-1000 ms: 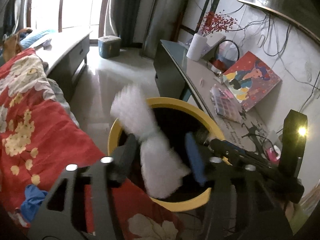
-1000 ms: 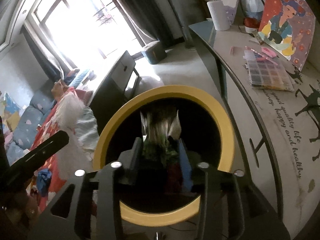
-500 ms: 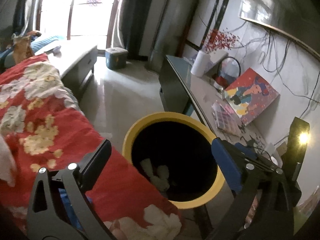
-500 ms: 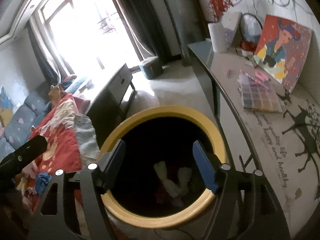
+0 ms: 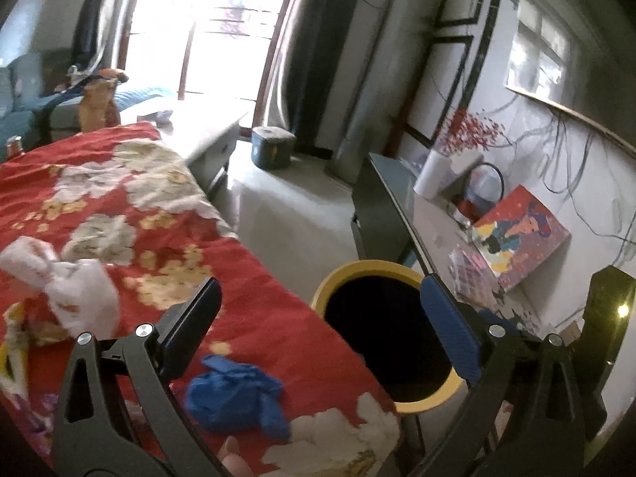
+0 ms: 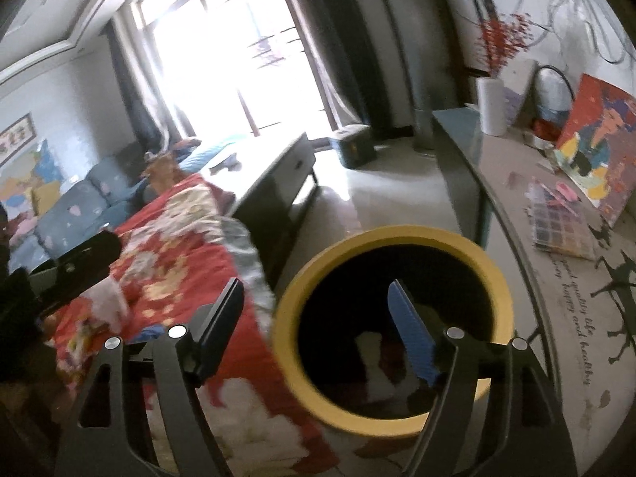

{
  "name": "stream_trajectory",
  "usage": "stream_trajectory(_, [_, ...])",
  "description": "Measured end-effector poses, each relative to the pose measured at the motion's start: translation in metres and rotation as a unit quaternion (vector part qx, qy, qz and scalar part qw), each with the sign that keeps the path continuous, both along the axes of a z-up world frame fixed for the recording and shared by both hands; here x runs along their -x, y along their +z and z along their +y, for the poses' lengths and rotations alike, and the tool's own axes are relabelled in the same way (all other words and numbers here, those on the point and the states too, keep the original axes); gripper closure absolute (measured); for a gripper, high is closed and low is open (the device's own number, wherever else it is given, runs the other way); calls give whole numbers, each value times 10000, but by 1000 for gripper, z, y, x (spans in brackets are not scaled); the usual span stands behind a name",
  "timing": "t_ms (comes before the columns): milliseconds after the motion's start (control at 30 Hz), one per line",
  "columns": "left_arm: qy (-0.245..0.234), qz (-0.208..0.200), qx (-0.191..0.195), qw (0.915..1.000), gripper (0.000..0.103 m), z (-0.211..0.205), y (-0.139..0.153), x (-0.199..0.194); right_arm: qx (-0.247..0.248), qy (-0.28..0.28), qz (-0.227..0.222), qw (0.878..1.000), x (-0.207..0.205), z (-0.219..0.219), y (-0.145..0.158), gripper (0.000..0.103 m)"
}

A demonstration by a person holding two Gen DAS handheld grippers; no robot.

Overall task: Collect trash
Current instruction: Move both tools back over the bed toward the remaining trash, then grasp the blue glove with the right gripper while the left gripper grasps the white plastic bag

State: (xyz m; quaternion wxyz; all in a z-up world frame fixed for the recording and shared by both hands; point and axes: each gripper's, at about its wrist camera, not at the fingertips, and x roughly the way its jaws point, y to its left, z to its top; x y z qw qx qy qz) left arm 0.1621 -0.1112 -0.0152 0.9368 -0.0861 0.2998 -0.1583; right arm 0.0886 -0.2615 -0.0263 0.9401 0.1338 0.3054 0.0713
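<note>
The left gripper (image 5: 318, 318) hung with its jaws spread wide, nothing between the pads; they had just been opening. The right gripper (image 6: 318, 330) had its jaws parted too, empty, and they had just been widening as well.

The left wrist view alone showed what lay on the red floral blanket (image 5: 131, 206): a crumpled white tissue (image 5: 67, 290) at about 9 o'clock, a bunched blue glove (image 5: 234, 393) at 6 o'clock just ahead of the left finger, and a yellow-and-white wrapper (image 5: 12, 357) at the far 8 o'clock edge, blurred. From there the yellow-rimmed bin (image 5: 357, 274) sat at 4 o'clock, hard against the blanket's edge, its inside a plain black hole.

The right wrist view looked down into that bin (image 6: 397, 238), at 5 o'clock, and there white crumpled trash (image 6: 373, 361) showed on the bottom with something reddish beside it. That view also caught a blue sofa (image 6: 75, 214) at 9 o'clock and the other gripper's dark finger (image 6: 83, 262) over the blanket (image 6: 171, 262).

Writing: on the side table (image 6: 556, 318), at 3 to 4 o'clock, cursive script ran along the top; "life" and "and healthy" could be read, the rest blurred. A colourful painting (image 6: 596, 151) leaned at 2 o'clock, bearing no legible words.
</note>
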Motion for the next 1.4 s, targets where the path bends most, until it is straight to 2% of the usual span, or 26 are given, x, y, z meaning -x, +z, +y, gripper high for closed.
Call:
stream_trajectory(467, [621,-120,87,9980,11,63,1,23,260,786,-83,9965,11,72,12,28])
stream_trajectory(900, [1106,-145,139,9937,11,108,2,38,442,1310,-104,9903,20,115,13,28])
stream_trajectory(1400, [1667,51,188,9858,11,164,-6,46,736,1891,-111,9791,22,164,12,28])
